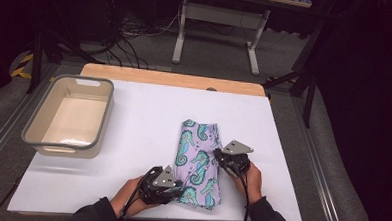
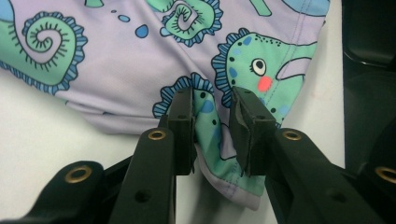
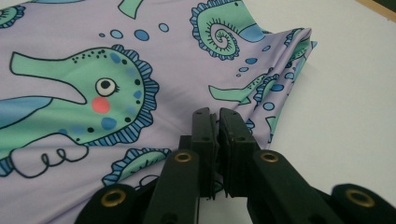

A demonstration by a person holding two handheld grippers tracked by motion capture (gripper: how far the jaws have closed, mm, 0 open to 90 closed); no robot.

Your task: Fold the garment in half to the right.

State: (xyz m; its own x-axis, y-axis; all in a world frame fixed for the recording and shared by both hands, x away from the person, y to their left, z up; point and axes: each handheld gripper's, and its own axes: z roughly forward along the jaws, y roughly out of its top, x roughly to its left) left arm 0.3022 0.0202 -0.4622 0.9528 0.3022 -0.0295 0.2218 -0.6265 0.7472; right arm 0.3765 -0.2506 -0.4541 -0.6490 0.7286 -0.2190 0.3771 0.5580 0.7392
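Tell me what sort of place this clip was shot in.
Probably a lab or workshop set up for recording. A white table stands on grey carpet, with loose cables and a desk frame behind it. On the table lie a folded cloth and a tub.

High view looks down; both gripper views closely share the cloth [image 1: 199,160].

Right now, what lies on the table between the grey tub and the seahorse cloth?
Nothing: in the high view, the stretch of white table top between the grey tub and the seahorse cloth is bare.
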